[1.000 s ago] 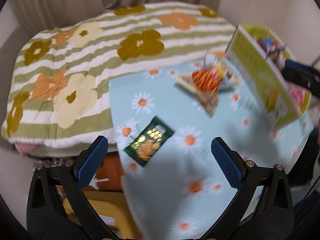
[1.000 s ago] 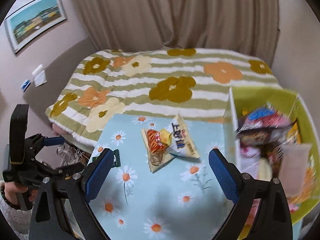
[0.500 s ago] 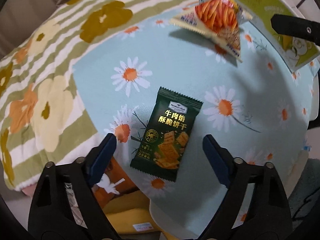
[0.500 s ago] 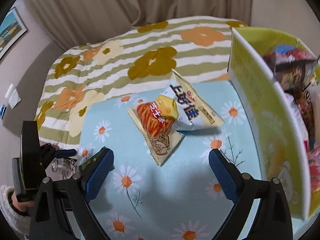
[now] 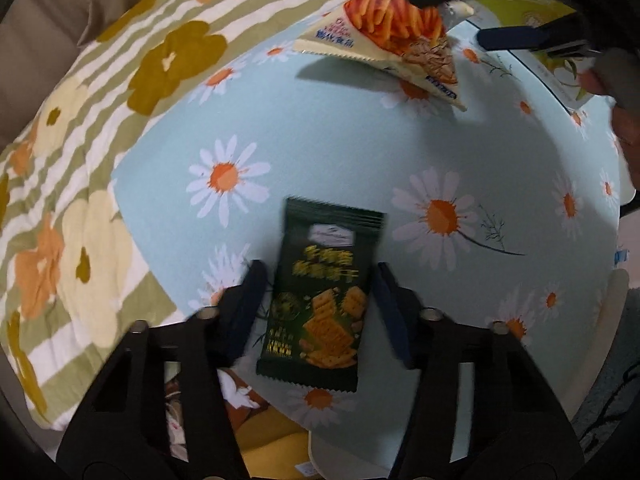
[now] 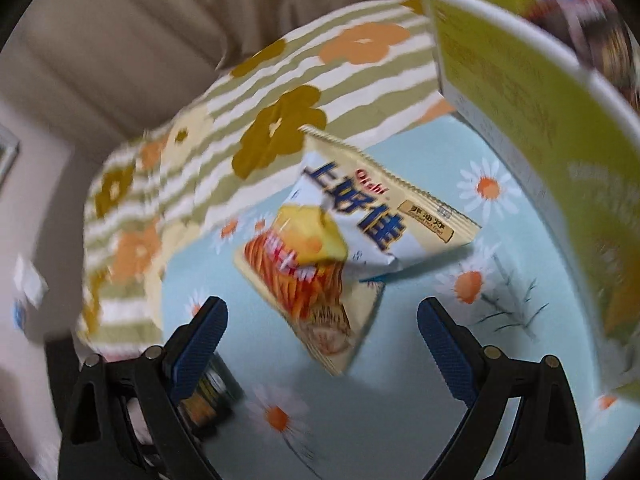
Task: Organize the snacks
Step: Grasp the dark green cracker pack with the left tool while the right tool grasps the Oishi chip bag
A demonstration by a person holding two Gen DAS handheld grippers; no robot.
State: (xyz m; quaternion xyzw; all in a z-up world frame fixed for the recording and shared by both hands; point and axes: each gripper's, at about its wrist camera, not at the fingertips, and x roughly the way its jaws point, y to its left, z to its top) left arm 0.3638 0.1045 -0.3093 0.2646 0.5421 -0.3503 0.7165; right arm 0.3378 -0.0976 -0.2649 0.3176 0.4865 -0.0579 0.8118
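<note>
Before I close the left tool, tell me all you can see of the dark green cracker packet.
The dark green cracker packet is a flat, glossy foil pouch with crimped ends, yellow lettering and pictured square crackers. It looks sealed and lies flat on the daisy tablecloth near its edge, between the open left tool's fingers, which do not clearly touch it.

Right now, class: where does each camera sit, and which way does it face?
Left wrist: on the left tongs, looking down at the green cracker packet; its fingers straddle the packet.
Right wrist: on the right tongs, facing the white chip bag and yellow box.
Shared: the daisy tablecloth, chip bag and cracker packet.
</note>
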